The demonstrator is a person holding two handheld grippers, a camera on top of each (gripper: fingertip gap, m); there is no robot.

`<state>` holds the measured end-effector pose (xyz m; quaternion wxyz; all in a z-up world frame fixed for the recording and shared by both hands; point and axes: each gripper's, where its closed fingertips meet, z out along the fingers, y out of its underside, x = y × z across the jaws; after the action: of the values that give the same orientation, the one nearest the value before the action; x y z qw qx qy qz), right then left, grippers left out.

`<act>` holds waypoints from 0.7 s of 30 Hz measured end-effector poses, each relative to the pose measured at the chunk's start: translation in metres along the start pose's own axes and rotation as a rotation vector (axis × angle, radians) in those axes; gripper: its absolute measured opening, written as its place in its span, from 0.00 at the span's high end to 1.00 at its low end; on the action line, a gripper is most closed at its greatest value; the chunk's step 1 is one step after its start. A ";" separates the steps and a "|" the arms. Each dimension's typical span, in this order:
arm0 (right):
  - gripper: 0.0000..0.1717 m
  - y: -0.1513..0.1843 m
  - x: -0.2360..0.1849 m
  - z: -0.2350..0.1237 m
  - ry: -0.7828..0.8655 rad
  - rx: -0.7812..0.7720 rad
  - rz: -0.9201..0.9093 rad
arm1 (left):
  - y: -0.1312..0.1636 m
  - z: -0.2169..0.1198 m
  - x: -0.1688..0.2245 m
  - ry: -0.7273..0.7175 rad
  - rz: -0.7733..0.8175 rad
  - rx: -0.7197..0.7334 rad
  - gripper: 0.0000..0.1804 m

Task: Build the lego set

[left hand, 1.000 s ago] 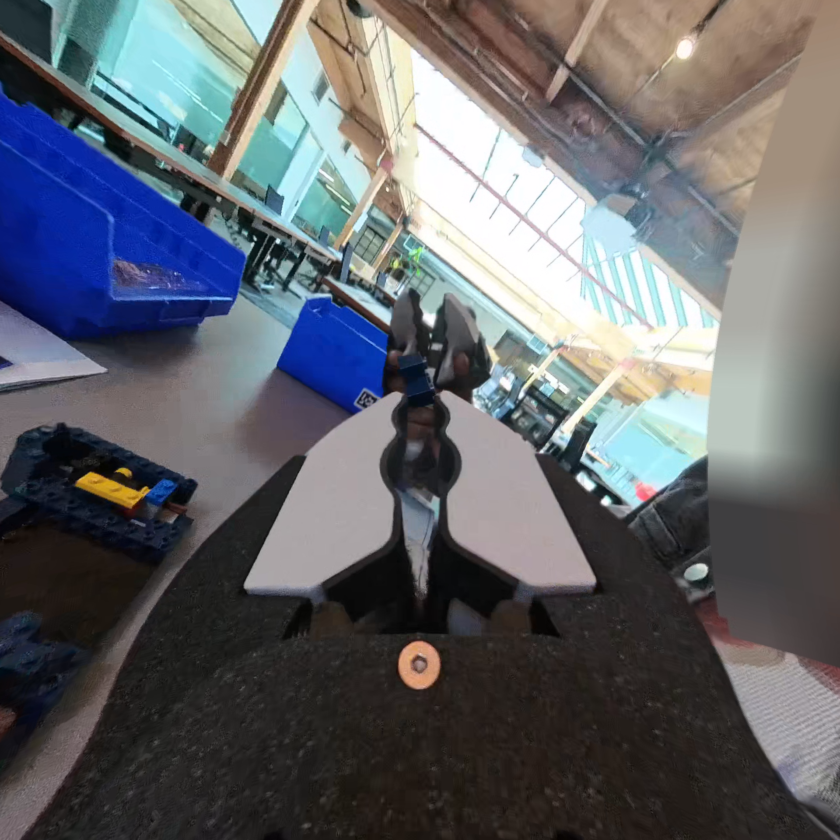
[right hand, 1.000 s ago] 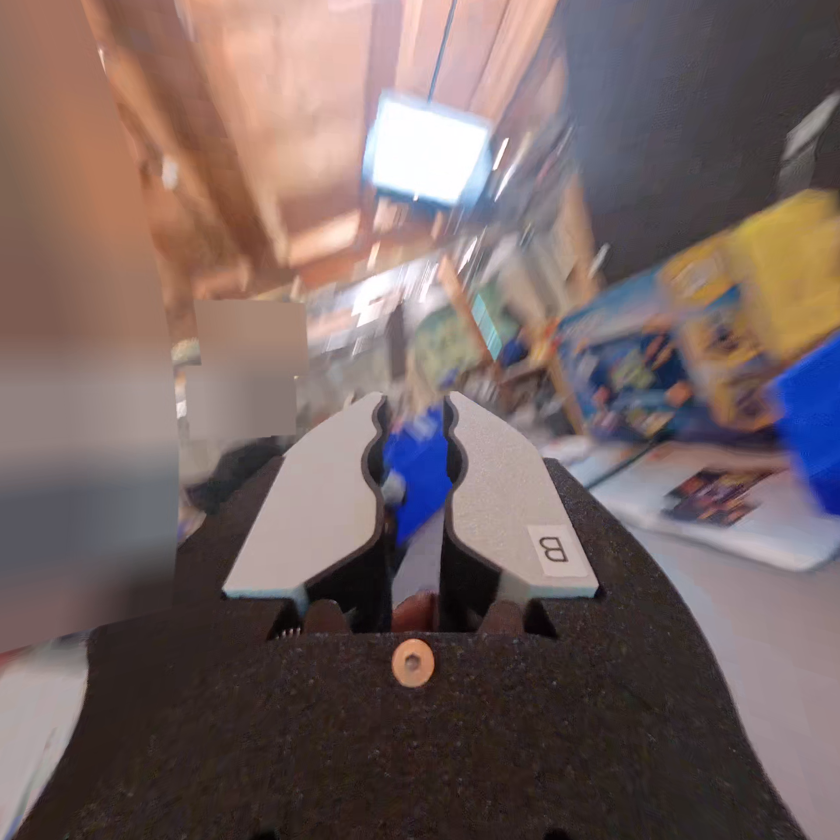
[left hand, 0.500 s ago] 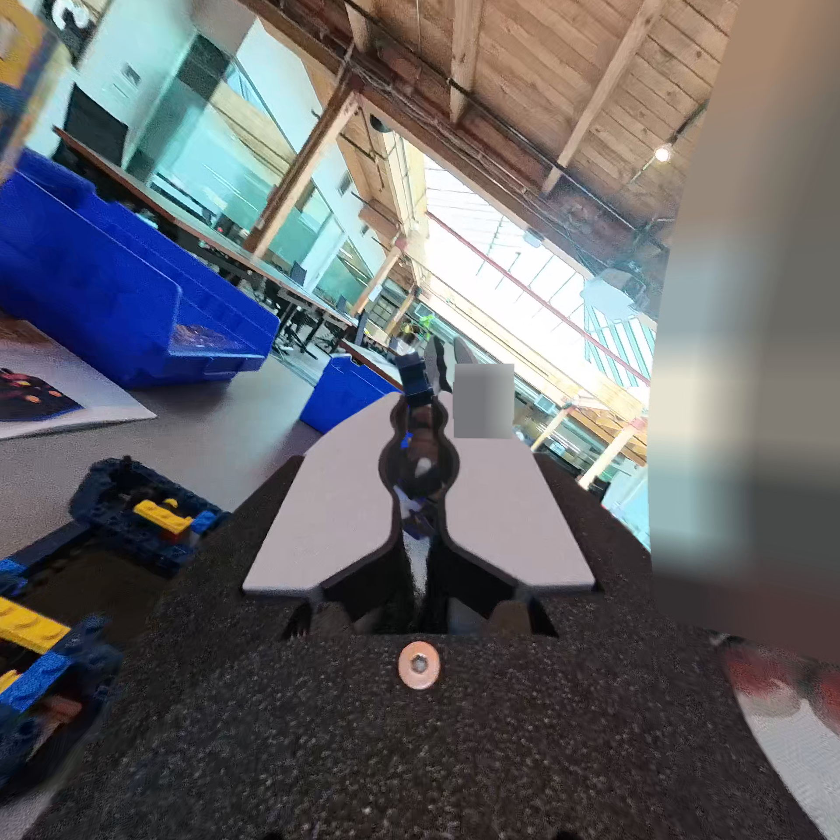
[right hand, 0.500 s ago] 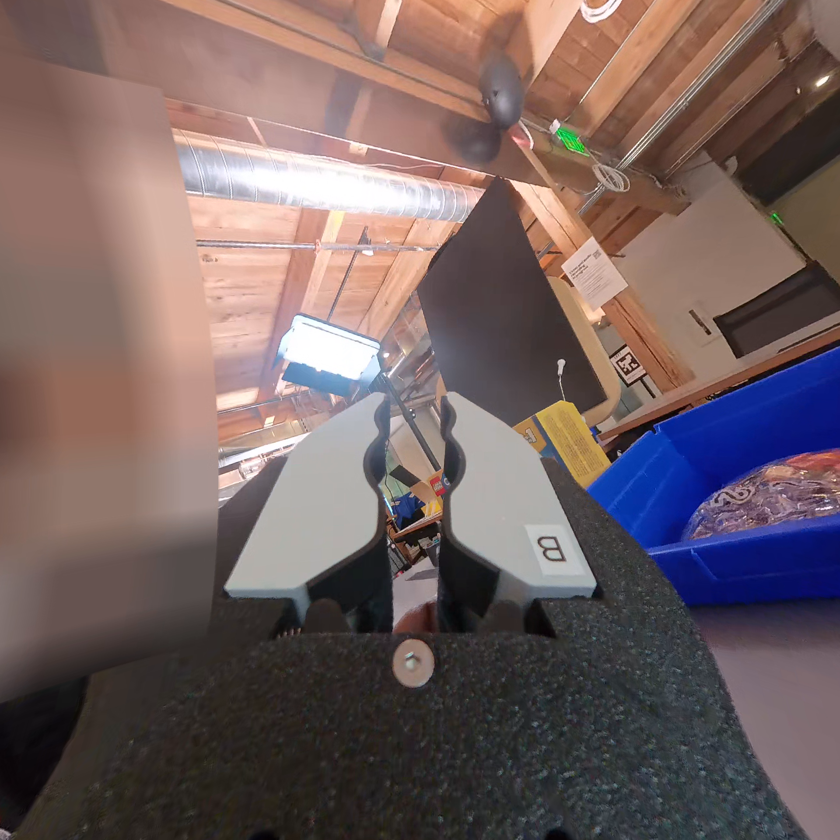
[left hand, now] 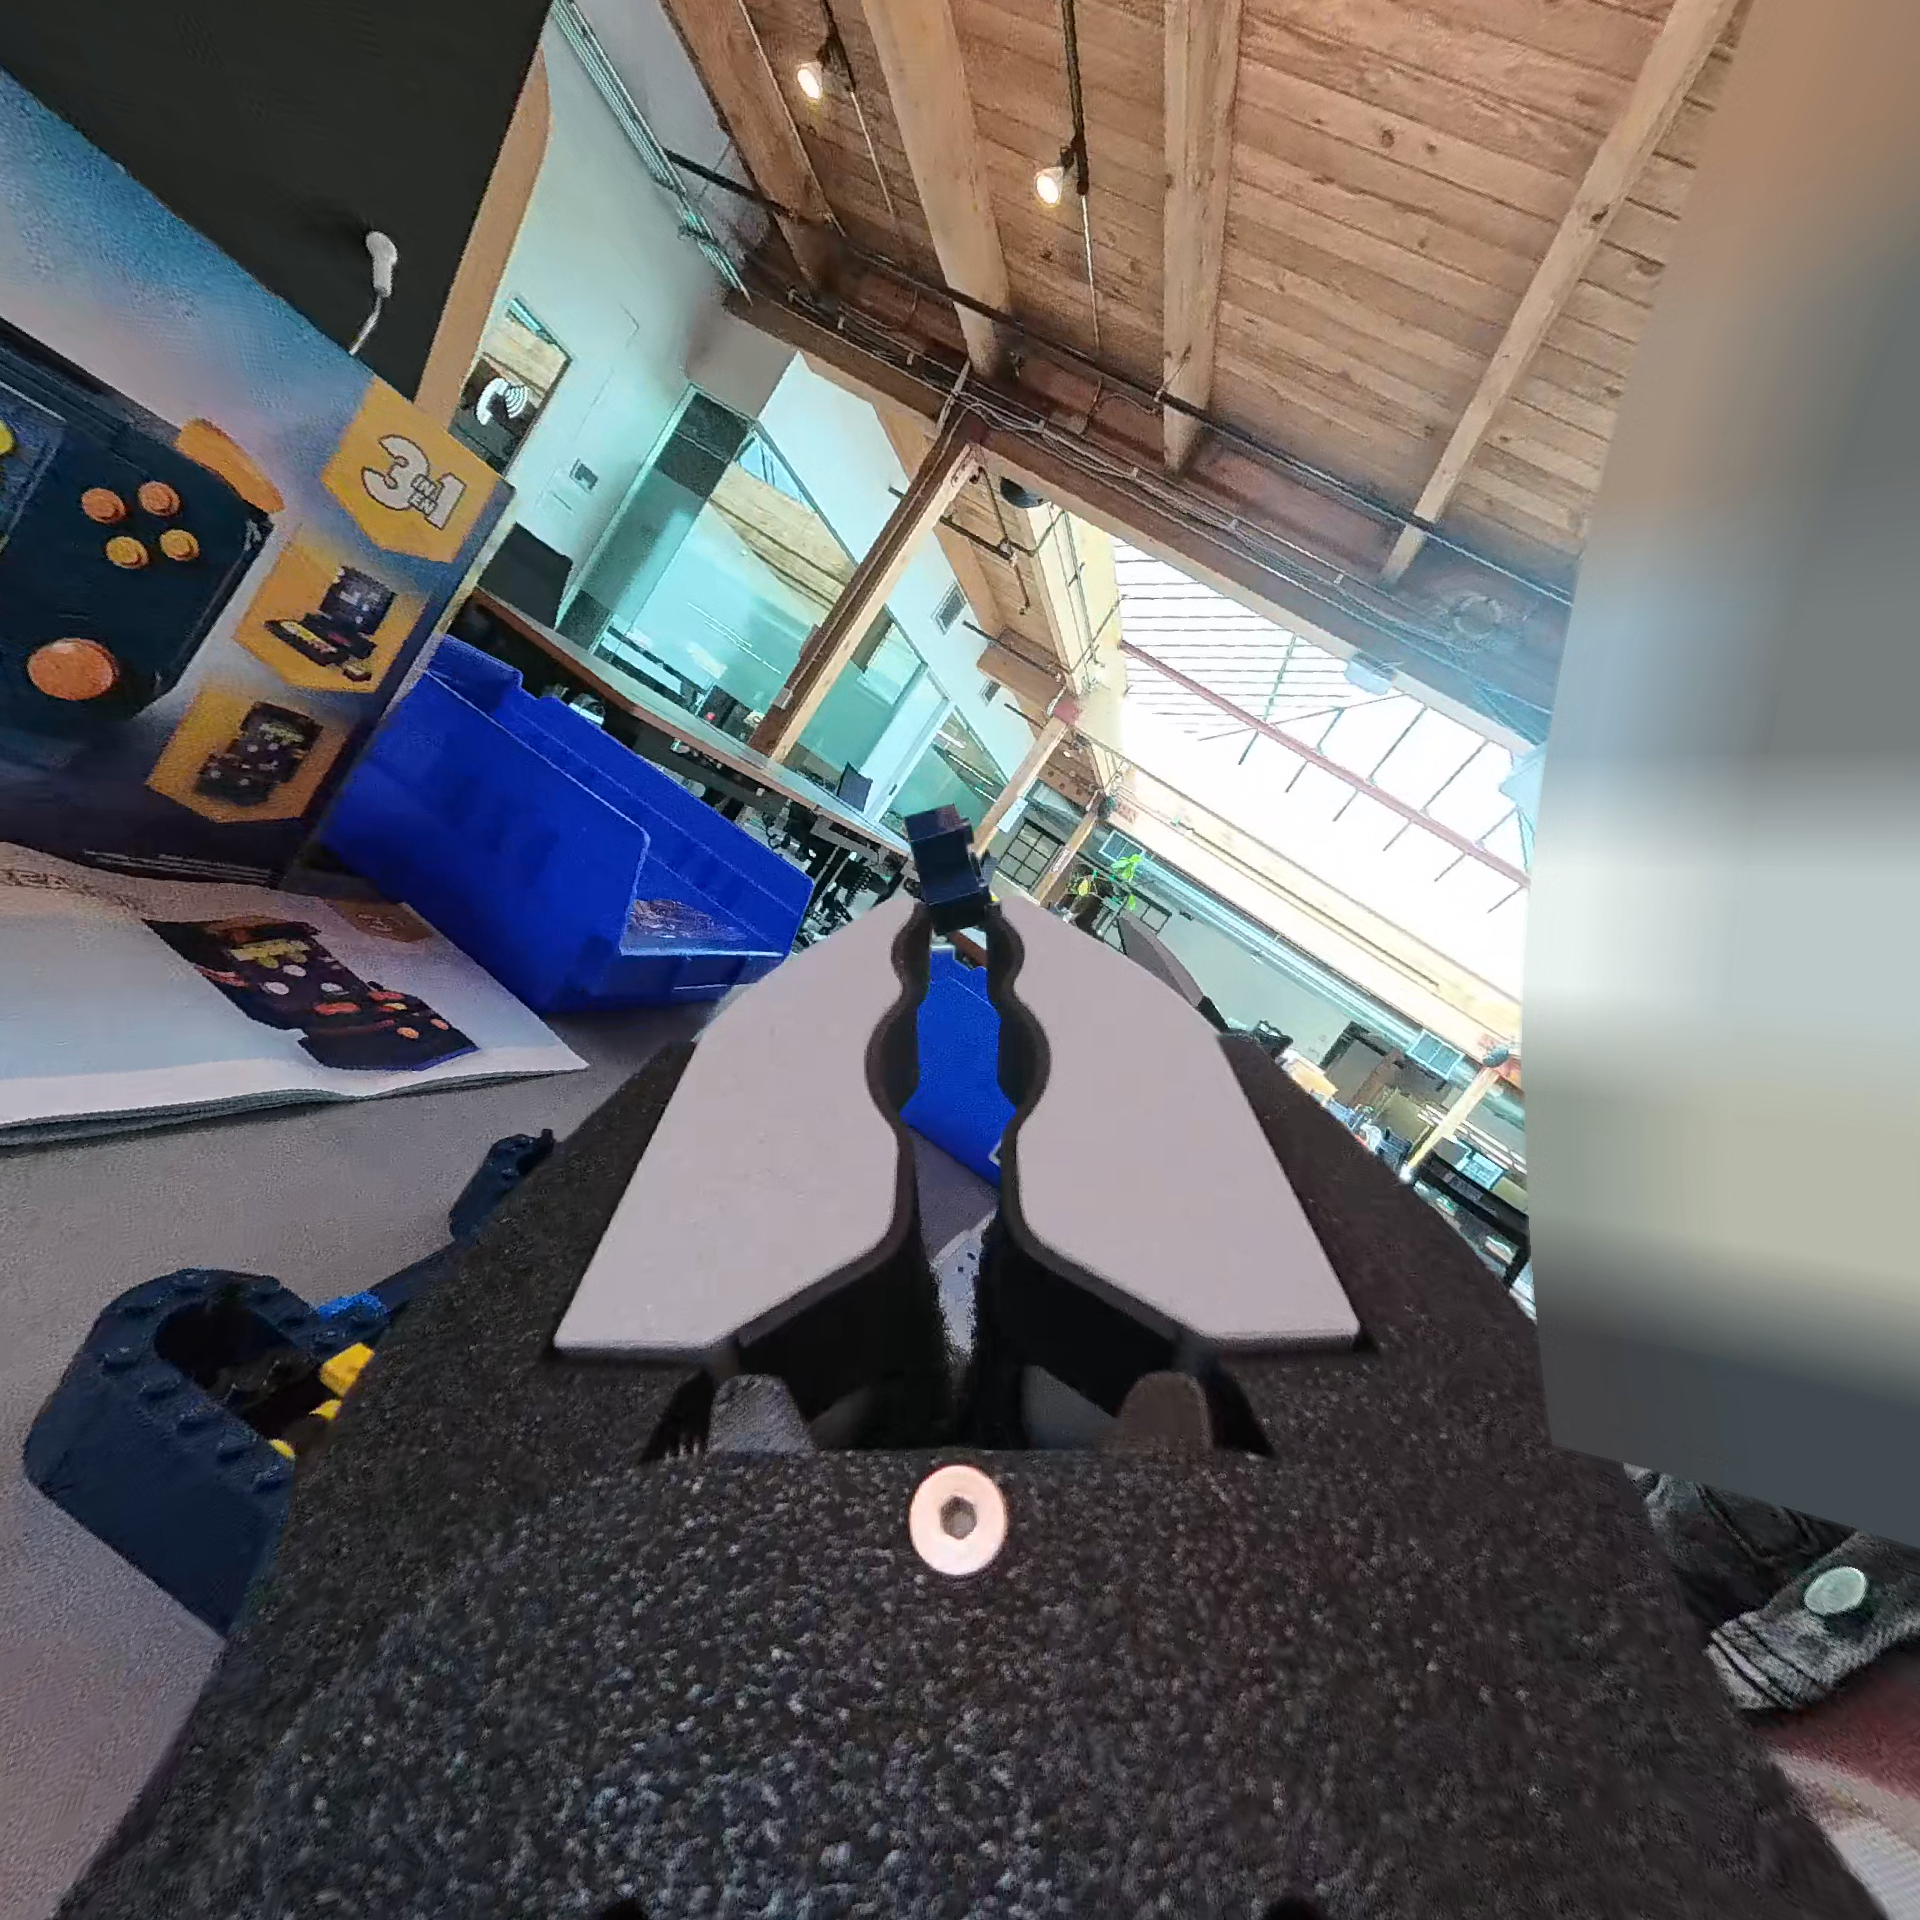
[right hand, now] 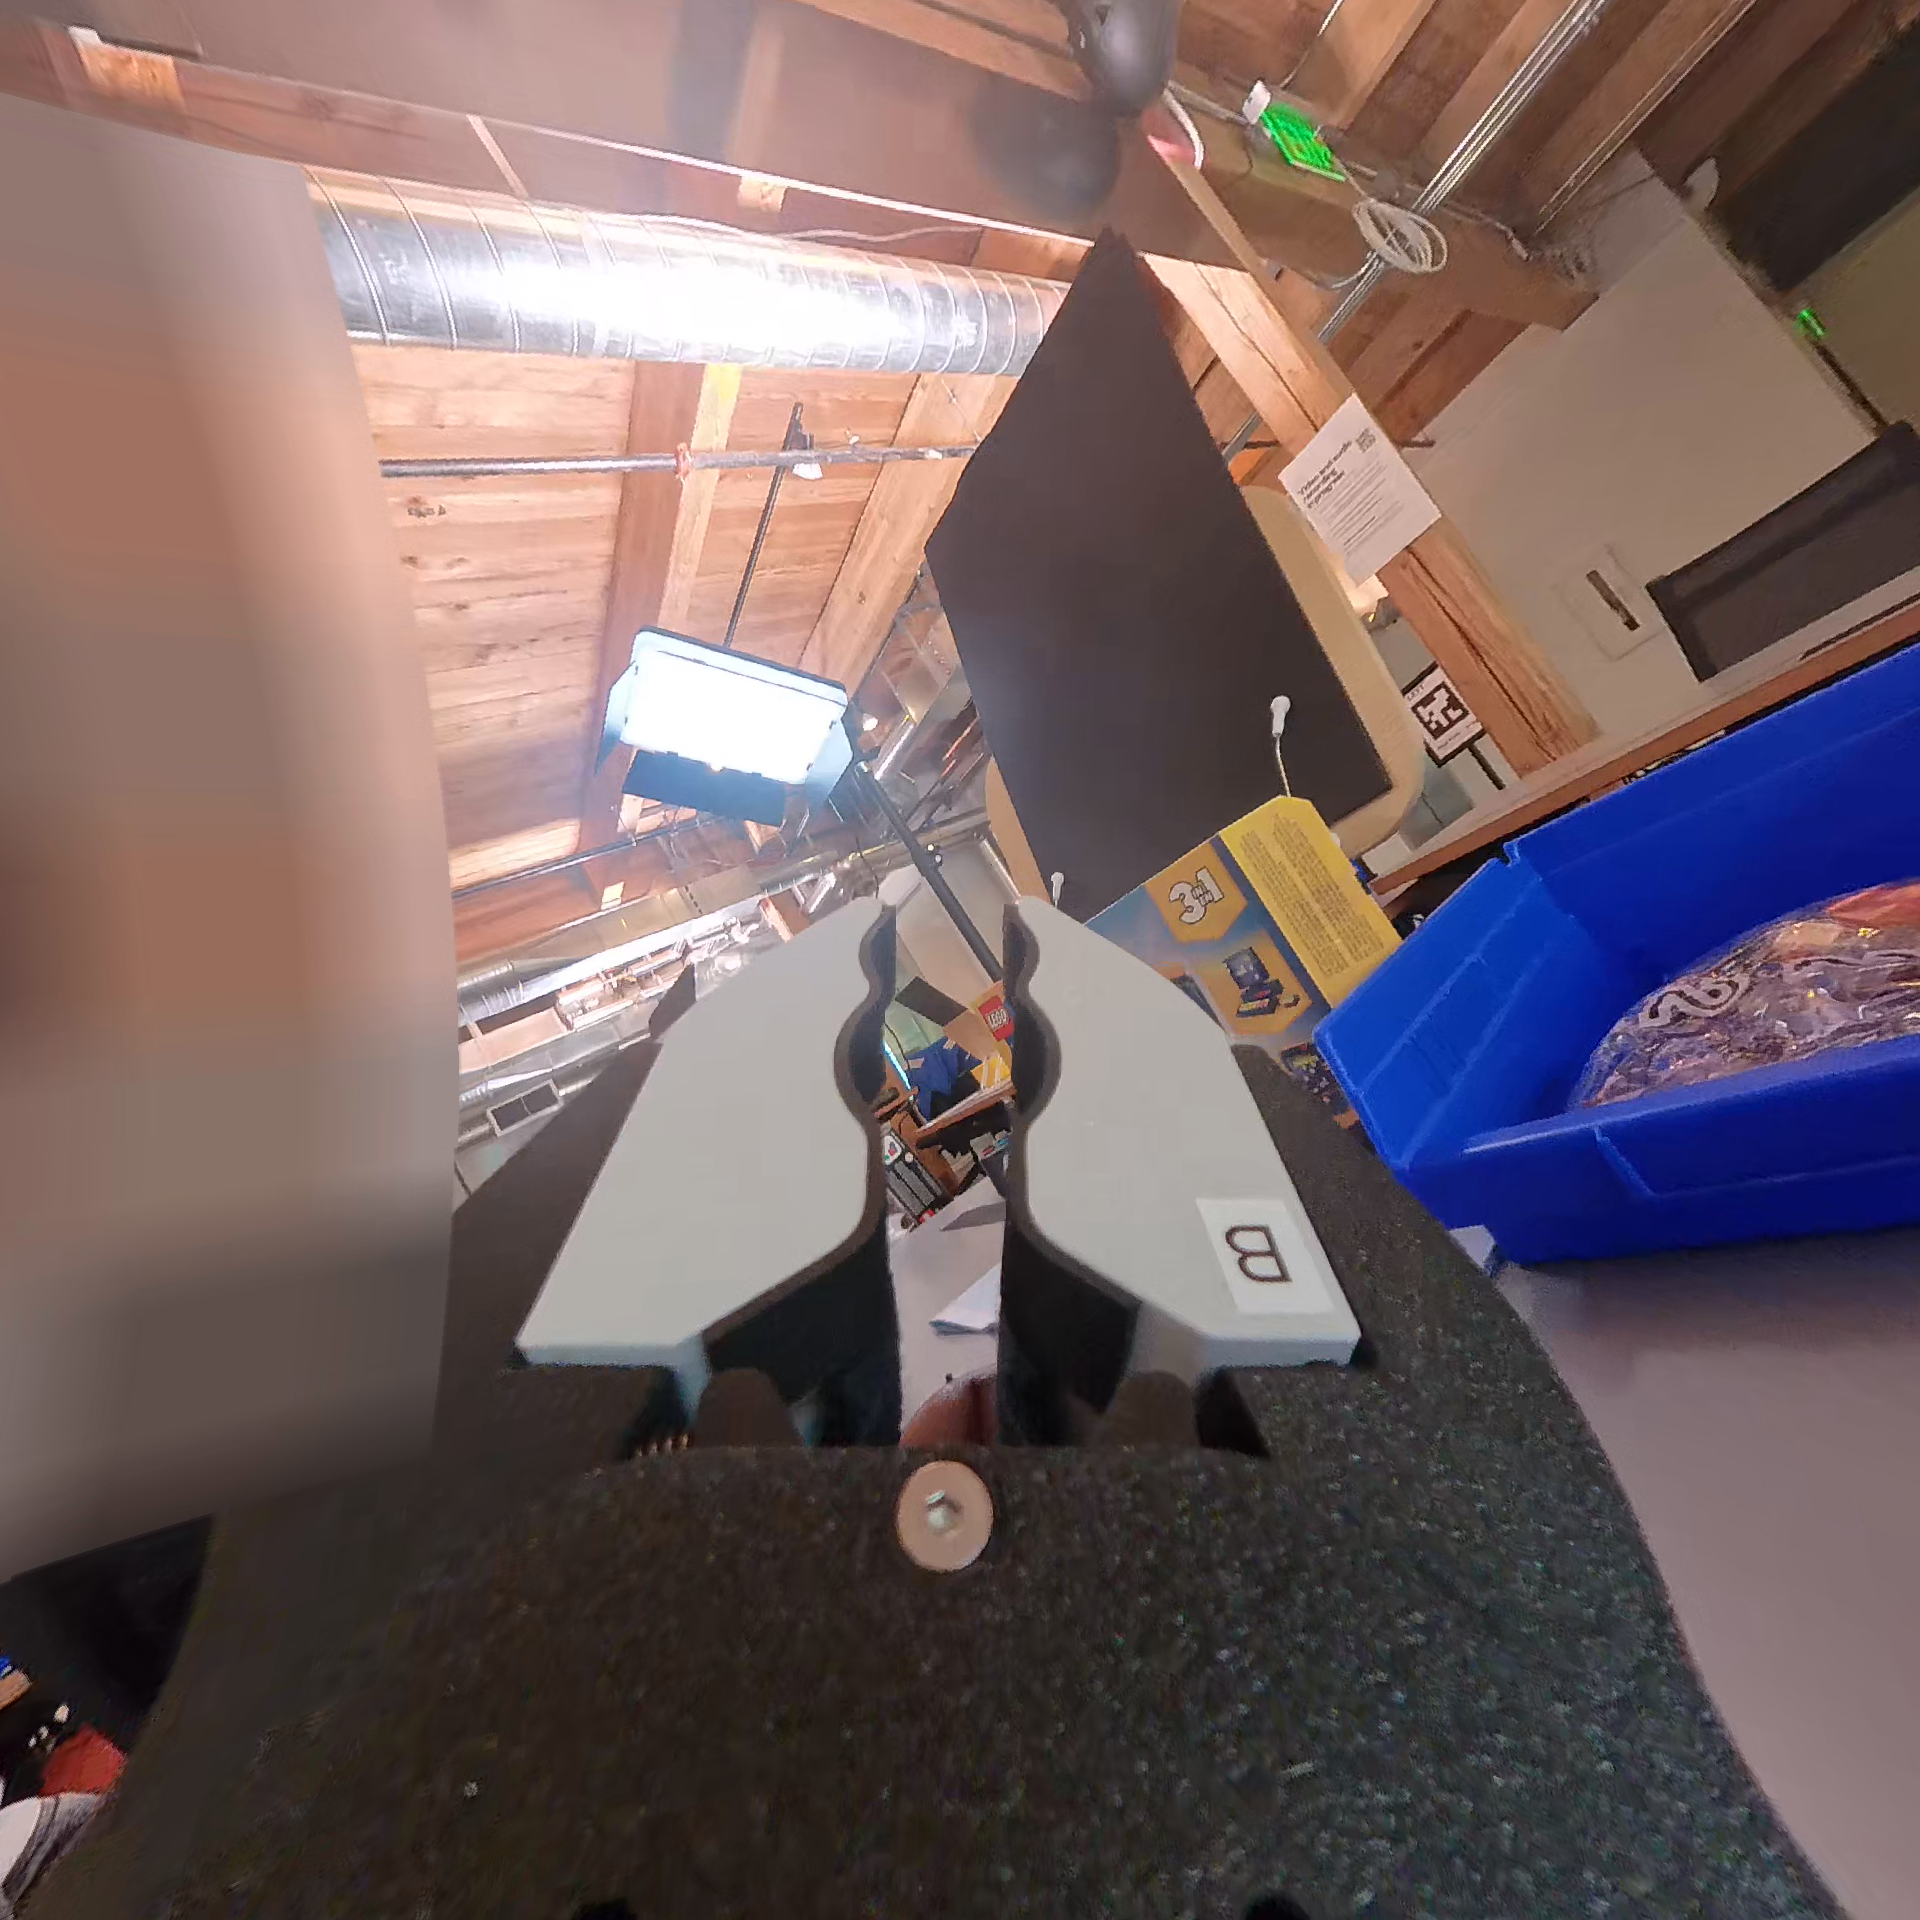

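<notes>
Raised well clear of the desk [left hand: 260, 1205] and tilted toward the timber ceiling, left gripper [left hand: 951, 914] narrow, fingertips pinched on the lower end of a small dark blue brick piece [left hand: 943, 860]. Most of the piece standing proud above the fingertips, long axis roughly in line with the fingers, leaning slightly left, upper end pointing up and away from the camera toward the bright skylights. Lower end only between the tips; how deep the hold goes, hard to tell. Below and left of that brick piece, a partly built dark blue brick assembly [left hand: 156, 1392] on the desk with yellow bits inside, half hidden behind the gripper body. Farther left of the brick piece, an open instruction booklet [left hand: 260, 997], a blue bin [left hand: 540, 842] and a printed toy box [left hand: 208, 540]. Right gripper [right hand: 948, 914] also lifted and angled upward, jaws a little apart with nothing between them, only a lamp stand and far shelves showing through the gap; another blue bin [right hand: 1558, 1039] holding a clear bag of parts [right hand: 1766, 997] to its right. Judged from this: one piece picked up and held aloft, not yet joined to the assembly, which looks unfinished; no sign of what else remains.
</notes>
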<state>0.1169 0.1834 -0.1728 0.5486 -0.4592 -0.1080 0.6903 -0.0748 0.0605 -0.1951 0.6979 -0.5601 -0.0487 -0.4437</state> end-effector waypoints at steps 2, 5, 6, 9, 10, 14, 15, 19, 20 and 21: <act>0.89 0.006 -0.002 0.002 -0.007 -0.027 -0.011 | 0.000 0.000 0.000 0.003 -0.012 0.004 0.95; 0.89 0.015 -0.006 0.005 -0.018 -0.071 -0.043 | 0.003 0.001 0.000 0.006 -0.030 -0.002 0.95; 0.89 0.017 -0.007 0.006 -0.023 -0.086 -0.060 | 0.004 0.002 0.000 0.007 -0.035 -0.008 0.95; 0.89 0.026 -0.012 0.008 -0.035 -0.136 -0.127 | 0.009 0.003 0.001 0.014 -0.044 -0.029 0.95; 0.90 0.029 -0.014 0.009 -0.037 -0.154 -0.153 | 0.009 0.003 0.001 0.014 -0.046 -0.033 0.95; 0.90 0.040 -0.022 0.011 -0.066 -0.210 -0.242 | 0.008 0.003 0.000 0.010 -0.049 -0.028 0.95; 0.90 0.043 -0.023 0.012 -0.071 -0.225 -0.260 | 0.008 0.003 0.000 0.008 -0.050 -0.029 0.95; 0.91 0.053 -0.027 0.012 -0.088 -0.277 -0.315 | 0.010 0.003 0.000 0.008 -0.049 -0.036 0.95; 0.91 0.054 -0.028 0.012 -0.091 -0.283 -0.323 | 0.010 0.003 0.000 0.009 -0.049 -0.039 0.95; 0.91 0.054 -0.028 0.012 -0.092 -0.284 -0.326 | 0.011 0.004 0.000 0.011 -0.050 -0.043 0.95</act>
<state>0.0716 0.1437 -0.1868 0.5772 -0.4764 -0.3019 0.5905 -0.0656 0.0632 -0.2016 0.6747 -0.5712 -0.0493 -0.4649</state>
